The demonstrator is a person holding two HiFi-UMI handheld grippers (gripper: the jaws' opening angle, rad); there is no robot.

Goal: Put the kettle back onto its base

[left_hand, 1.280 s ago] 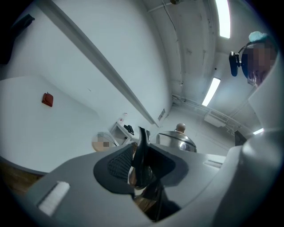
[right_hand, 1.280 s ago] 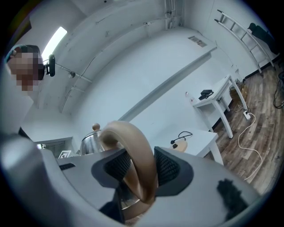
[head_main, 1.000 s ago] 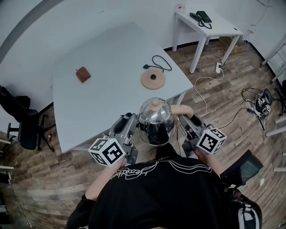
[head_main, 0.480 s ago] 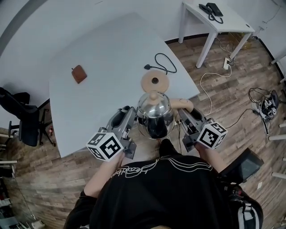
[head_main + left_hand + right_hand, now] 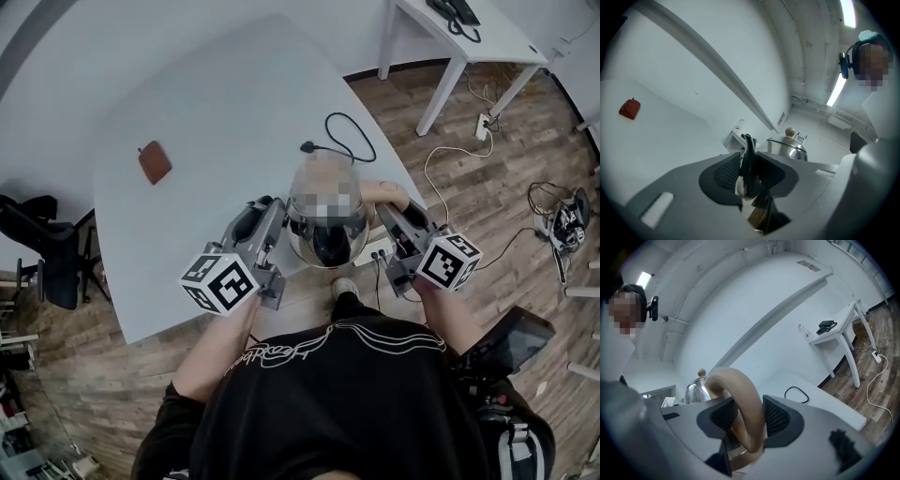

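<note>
Item: kettle (image 5: 328, 246), steel, carried between both grippers at white table's (image 5: 187, 112) near edge. L gripper (image 5: 750, 171): jaws clamped on spout (image 5: 749, 149) (thin, dark). R gripper (image 5: 746, 417): jaws clamped on tan handle (image 5: 740, 390). Pwr cable (image 5: 345, 139) on tabletop just beyond.

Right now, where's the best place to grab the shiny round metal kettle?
By its curved tan handle, coming from the right: the loop stands clear of the smooth domed kettle, so the right tool clamps across it. The left tool pinches the thin dark spout opposite.
</note>
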